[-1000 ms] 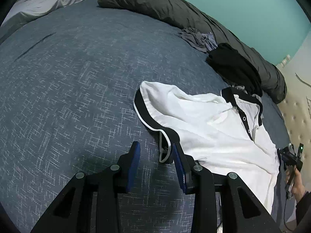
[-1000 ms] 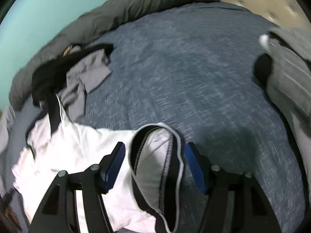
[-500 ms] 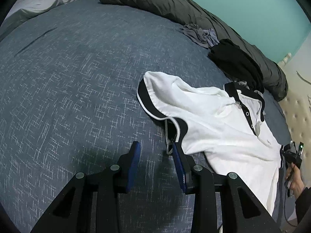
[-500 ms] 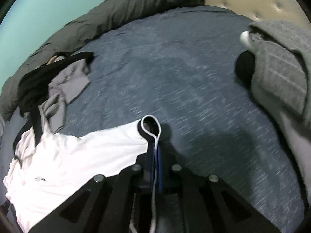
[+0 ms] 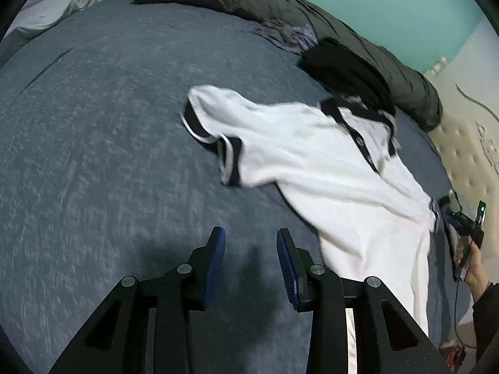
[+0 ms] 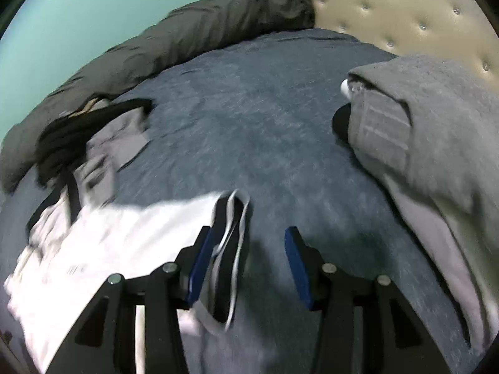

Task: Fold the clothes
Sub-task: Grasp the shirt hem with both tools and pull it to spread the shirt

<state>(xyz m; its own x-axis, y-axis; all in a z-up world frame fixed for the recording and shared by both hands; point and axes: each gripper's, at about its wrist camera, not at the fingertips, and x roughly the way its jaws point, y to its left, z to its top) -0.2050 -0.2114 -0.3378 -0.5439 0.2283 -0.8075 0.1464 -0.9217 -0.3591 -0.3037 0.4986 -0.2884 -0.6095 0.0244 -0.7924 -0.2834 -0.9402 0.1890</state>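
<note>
A white polo shirt (image 5: 327, 168) with black collar and cuffs lies spread on the blue bed cover (image 5: 93, 155). Its near sleeve cuff (image 5: 229, 162) rests well ahead of my left gripper (image 5: 251, 237), which is open above bare cover with nothing between its fingers. In the right wrist view, the shirt's other cuff (image 6: 232, 233), black with white piping, lies loosely between the jaws of my right gripper (image 6: 249, 237), against the left pad (image 6: 199, 261). Those jaws are opening and the pads do not press on the cuff. The white shirt body (image 6: 109, 240) stretches away to the left.
A rolled dark grey duvet (image 5: 312, 9) runs along the teal wall. A black garment (image 5: 346, 68) and a grey one (image 5: 287, 35) lie by the collar. A grey folded pile (image 6: 421, 131) sits right of my right gripper, before a tufted beige headboard (image 6: 405, 9). A hand (image 5: 471, 268) shows at the edge.
My left gripper has backed away from the near cuff, which was beside its right finger. My right gripper was shut on the other cuff half a second ago; its jaws now stand apart.
</note>
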